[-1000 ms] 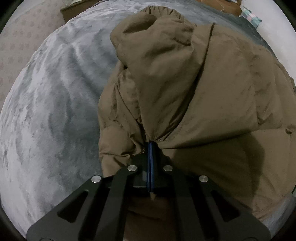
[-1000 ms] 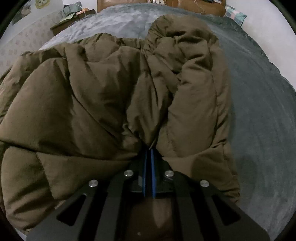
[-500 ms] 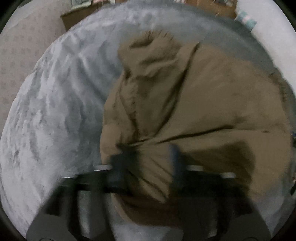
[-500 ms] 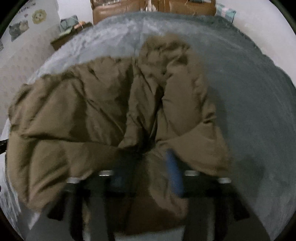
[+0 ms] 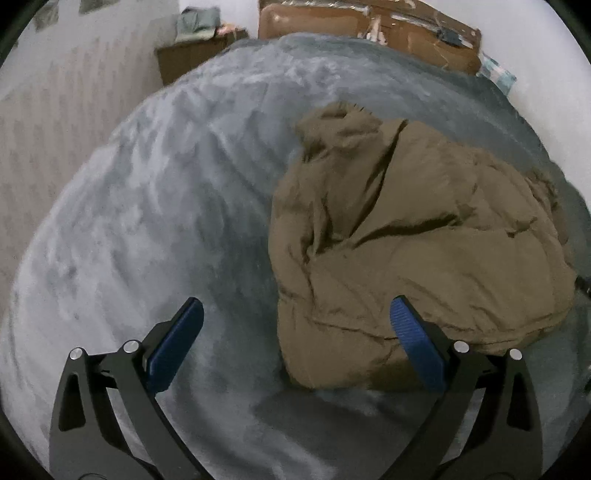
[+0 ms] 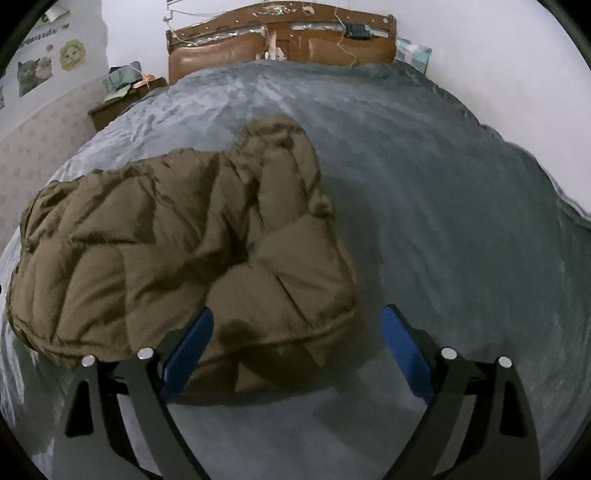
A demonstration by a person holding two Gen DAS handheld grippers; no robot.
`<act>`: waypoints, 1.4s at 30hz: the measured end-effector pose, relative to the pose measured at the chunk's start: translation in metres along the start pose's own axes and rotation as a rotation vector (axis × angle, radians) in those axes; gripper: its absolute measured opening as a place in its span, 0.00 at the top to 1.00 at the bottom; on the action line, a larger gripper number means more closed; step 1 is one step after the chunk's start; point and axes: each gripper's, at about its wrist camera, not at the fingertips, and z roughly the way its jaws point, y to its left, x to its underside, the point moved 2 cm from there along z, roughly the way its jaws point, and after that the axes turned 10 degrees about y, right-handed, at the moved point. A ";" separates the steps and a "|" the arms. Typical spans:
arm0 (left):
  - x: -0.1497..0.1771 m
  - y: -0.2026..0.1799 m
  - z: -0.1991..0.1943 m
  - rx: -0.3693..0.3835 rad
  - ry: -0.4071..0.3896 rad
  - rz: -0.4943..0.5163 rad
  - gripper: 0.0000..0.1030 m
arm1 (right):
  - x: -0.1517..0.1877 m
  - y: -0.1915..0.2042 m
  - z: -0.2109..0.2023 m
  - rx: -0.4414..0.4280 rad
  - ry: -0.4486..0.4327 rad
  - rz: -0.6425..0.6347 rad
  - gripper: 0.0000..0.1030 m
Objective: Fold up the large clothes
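Two grippers hang above a grey plush blanket point(image 5: 155, 206) that covers a bed, and both sets of jaws are opening, already spread wide with nothing pressed between the blue pads. In the left wrist view the left gripper point(image 5: 295, 314) has one blue pad point(image 5: 173, 350) at about seven o'clock and the other at about five o'clock; the brown puffy jacket point(image 5: 424, 251) lies bundled on the blanket from the centre out toward three o'clock, its near edge passing behind the five o'clock pad with no contact showing. In the right wrist view the right gripper point(image 6: 297, 321) frames the lower right corner of the same jacket point(image 6: 166, 251), which fills the area from the centre toward nine o'clock; the fabric lies below and beyond the pads, not clamped. The jacket is a rumpled, roughly folded heap, with a bunched lump, perhaps the hood, at its far end toward twelve o'clock. A brown headboard point(image 6: 280, 33) stands at twelve o'clock, a small wooden nightstand point(image 6: 114, 107) at about ten o'clock, and animal stickers point(image 6: 37, 70) mark the wall beside it.
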 end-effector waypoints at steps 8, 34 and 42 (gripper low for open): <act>0.015 -0.007 0.055 0.089 0.068 -0.049 0.03 | 0.006 -0.012 0.009 -0.063 -0.001 0.072 0.11; 0.013 -0.037 0.107 0.234 0.121 -0.030 0.06 | 0.004 0.013 0.072 -0.253 0.112 0.138 0.05; 0.008 -0.050 0.117 0.193 0.126 -0.002 0.06 | 0.000 0.018 0.080 -0.272 0.121 0.140 0.05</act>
